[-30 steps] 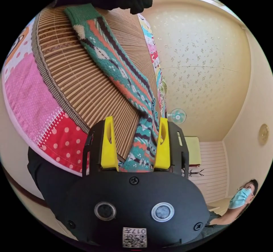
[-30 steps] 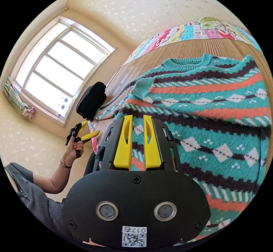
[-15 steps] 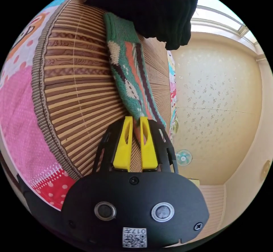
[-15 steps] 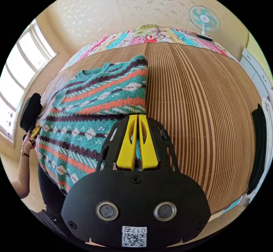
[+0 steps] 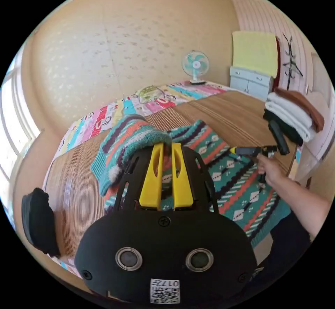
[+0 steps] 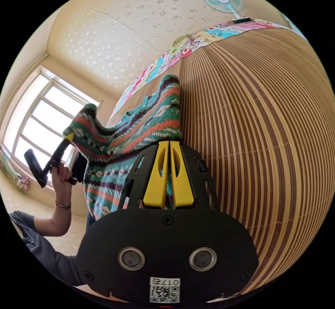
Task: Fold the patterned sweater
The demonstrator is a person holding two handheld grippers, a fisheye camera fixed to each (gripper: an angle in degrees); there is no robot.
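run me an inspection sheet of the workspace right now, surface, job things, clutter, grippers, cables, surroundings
Surface: bamboo mat over a patchwork quilt.
Job's things: sweater on the mat; its sleeve is lifted over the body.
Clutter: black cloth at the mat's edge; stack of folded clothes.
Grippers: left gripper shut on the sleeve; right gripper shut on the sweater's edge.
Cables: nothing seen.
Surroundings: fan, cabinet, window.

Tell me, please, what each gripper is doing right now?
Left gripper: shut on the teal, orange and purple patterned knit sweater, sleeve lifted.
Right gripper: shut on its edge.
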